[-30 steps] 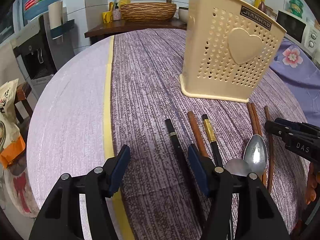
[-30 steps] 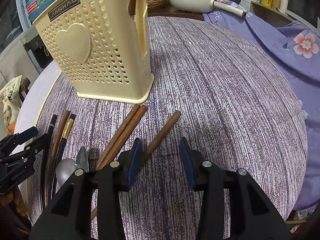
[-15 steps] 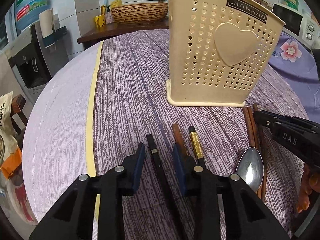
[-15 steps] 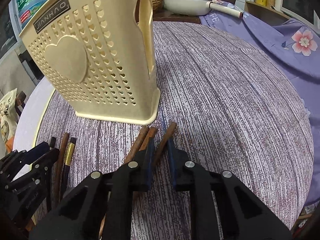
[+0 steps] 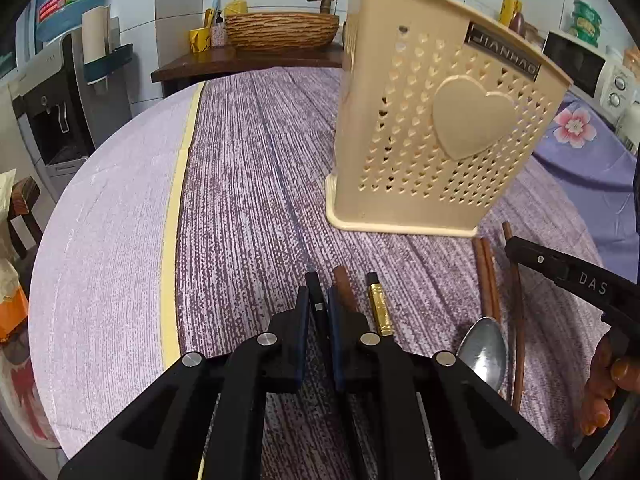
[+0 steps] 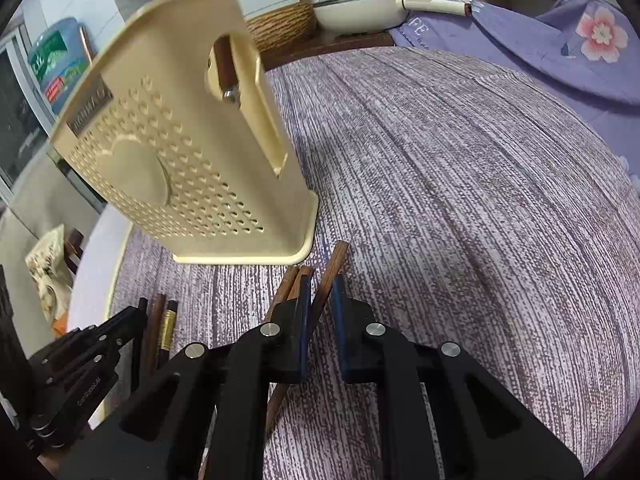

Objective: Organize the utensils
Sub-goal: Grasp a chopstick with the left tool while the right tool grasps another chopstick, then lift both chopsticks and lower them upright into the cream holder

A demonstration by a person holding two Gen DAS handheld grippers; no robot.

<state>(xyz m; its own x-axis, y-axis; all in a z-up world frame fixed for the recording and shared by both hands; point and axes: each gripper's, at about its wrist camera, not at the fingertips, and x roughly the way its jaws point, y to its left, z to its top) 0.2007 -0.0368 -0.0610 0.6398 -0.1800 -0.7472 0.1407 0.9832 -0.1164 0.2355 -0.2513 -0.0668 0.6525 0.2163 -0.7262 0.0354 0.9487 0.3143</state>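
Observation:
A cream perforated utensil holder (image 5: 436, 128) with a heart stands on the purple tablecloth; it also shows in the right wrist view (image 6: 180, 164), with a brown-handled utensil inside. My left gripper (image 5: 319, 304) is shut on a black chopstick (image 5: 314, 284). Beside it lie a brown chopstick (image 5: 344, 280), a black chopstick with a gold band (image 5: 378, 304) and a metal spoon (image 5: 484, 350). My right gripper (image 6: 320, 296) is shut on a brown wooden chopstick (image 6: 334, 264), next to a pair of brown chopsticks (image 6: 290, 284).
The round table (image 5: 100, 240) has a pale left part with a yellow stripe. A side counter with a woven basin (image 5: 282, 30) and a white pan (image 6: 360, 12) stands behind. A floral purple cloth (image 6: 560, 44) lies at the far right.
Both grippers went from open to shut: the left closed on the black chopstick, the right on the brown chopstick. The right view has tilted, with the holder closer.

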